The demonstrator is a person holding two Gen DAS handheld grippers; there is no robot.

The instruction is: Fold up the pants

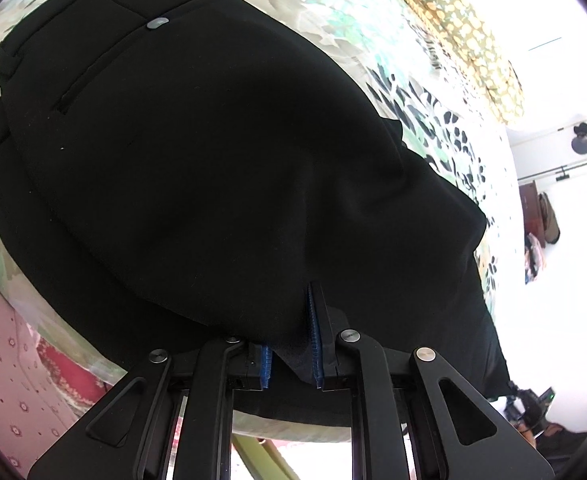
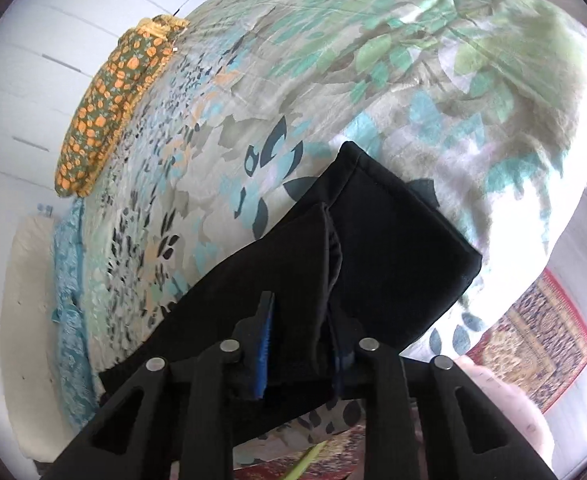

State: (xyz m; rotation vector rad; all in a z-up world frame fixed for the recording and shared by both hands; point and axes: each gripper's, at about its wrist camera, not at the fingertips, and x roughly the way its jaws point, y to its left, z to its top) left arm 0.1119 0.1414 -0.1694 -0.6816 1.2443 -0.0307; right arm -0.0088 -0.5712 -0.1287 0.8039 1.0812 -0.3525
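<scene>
Black pants [image 1: 213, 152] lie on a floral bedspread [image 1: 333, 12]. In the left wrist view their waistband is at the left and a back pocket with a grey button [image 1: 157, 23] faces up. My left gripper [image 1: 291, 344] is shut on a fold of this black cloth at the near edge, between its blue pads [image 1: 316, 344]. In the right wrist view the two leg ends of the pants [image 2: 397, 240] rest on the bedspread [image 2: 333, 60], hems pointing away. My right gripper [image 2: 301, 320] grips bunched leg cloth. One blue pad [image 2: 264, 344] shows; the other finger is mostly hidden under cloth.
An orange-and-green patterned cushion [image 2: 109, 96] lies at the bed's far side, also visible as the cushion [image 1: 461, 28]. A red patterned rug [image 2: 541, 344] covers the floor beyond the bed's edge. A hand [image 2: 505, 404] shows at lower right. White cupboard doors [image 2: 53, 32] stand behind.
</scene>
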